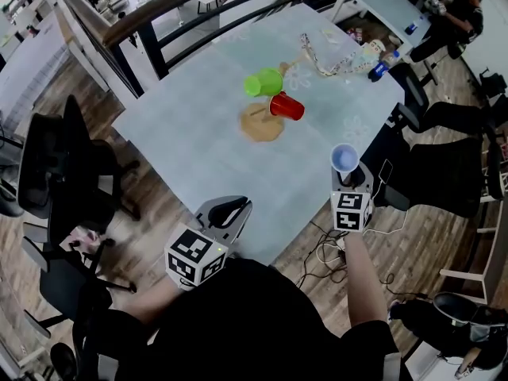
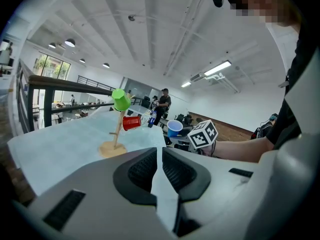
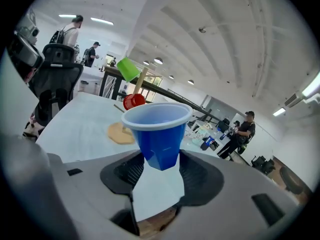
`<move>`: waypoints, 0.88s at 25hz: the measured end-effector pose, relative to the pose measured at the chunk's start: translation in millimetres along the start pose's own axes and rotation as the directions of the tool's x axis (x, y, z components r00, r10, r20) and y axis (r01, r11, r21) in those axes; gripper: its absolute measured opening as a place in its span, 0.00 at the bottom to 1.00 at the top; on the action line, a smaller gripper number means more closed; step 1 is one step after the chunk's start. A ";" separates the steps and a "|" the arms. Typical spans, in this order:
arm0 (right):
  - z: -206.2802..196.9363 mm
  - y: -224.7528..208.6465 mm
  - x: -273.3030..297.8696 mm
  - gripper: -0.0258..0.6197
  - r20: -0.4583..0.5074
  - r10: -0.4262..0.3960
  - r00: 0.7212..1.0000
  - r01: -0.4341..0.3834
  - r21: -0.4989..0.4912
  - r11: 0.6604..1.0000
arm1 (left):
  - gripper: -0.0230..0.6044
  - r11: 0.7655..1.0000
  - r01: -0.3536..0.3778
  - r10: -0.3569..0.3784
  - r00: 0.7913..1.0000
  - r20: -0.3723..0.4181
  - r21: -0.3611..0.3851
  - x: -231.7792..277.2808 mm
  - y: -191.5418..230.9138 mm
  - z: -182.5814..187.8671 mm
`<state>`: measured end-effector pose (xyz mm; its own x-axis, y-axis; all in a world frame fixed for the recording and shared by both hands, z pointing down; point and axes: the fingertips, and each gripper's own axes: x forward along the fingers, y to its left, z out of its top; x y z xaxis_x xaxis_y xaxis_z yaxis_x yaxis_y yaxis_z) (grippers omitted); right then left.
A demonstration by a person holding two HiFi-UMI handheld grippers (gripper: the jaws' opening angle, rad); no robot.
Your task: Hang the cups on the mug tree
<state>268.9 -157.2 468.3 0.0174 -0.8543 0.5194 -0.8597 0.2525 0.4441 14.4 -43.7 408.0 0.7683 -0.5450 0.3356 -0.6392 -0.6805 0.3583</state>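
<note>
A wooden mug tree stands mid-table with a green cup and a red cup hanging on its pegs; both gripper views show it too, the mug tree. My right gripper is shut on a blue cup, held upright by its base at the table's near right edge. My left gripper sits at the near edge, shut and empty, far from the tree.
The table is pale with a faint flower print. A measuring tape and small items lie at its far right. Office chairs stand at the left and more chairs at the right. A railing runs behind.
</note>
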 end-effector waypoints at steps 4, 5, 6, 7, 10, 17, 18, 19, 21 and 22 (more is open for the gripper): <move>24.7 -18.5 8.0 0.42 0.035 -0.024 0.999 0.026 -0.054 0.998 | 0.10 1.000 -0.020 0.020 1.000 0.017 -0.007 -1.1 8.3 7.0; 31.6 -21.7 10.1 0.42 0.042 -0.027 0.999 0.030 -0.074 0.997 | 0.10 1.000 -0.025 0.026 0.999 0.020 -0.012 -2.7 11.0 7.5; 38.7 -24.6 12.0 0.42 0.049 -0.030 0.998 0.035 -0.095 0.995 | 0.10 0.999 -0.030 0.031 0.999 0.023 -0.016 -4.6 13.6 7.5; 45.9 -27.6 14.3 0.42 0.056 -0.033 0.998 0.039 -0.114 0.993 | 0.10 0.999 -0.035 0.036 0.999 0.027 -0.021 -6.7 16.6 7.3; 67.3 -39.0 20.9 0.42 0.080 -0.046 0.996 0.059 -0.158 0.986 | 0.10 0.997 -0.061 0.063 0.997 0.042 -0.036 -13.8 28.5 7.5; 117.3 -50.4 34.2 0.42 0.133 -0.037 0.990 0.068 -0.239 0.969 | 0.10 0.978 -0.190 0.197 0.976 0.092 -0.081 -46.4 69.8 14.9; 122.2 -51.2 39.4 0.42 0.133 -0.028 0.991 0.061 -0.249 0.967 | 0.10 0.975 -0.206 0.214 0.972 0.097 -0.087 -48.0 76.9 17.1; 127.1 -52.5 44.9 0.42 0.135 -0.023 0.991 0.058 -0.258 0.964 | 0.10 0.971 -0.219 0.228 0.968 0.103 -0.093 -48.4 83.9 19.3; 137.9 -55.2 55.2 0.42 0.144 -0.024 0.989 0.063 -0.277 0.959 | 0.10 0.966 -0.236 0.247 0.961 0.122 -0.102 -48.9 97.4 23.2; 143.8 -55.4 59.3 0.42 0.149 -0.026 0.988 0.069 -0.286 0.956 | 0.10 0.964 -0.242 0.256 0.958 0.132 -0.108 -50.7 103.7 24.0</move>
<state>244.2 -287.2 369.6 -0.0362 -0.9189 0.3929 -0.6741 0.3127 0.6692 -90.0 -98.4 407.3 0.5769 -0.7604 0.2984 -0.8061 -0.4709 0.3583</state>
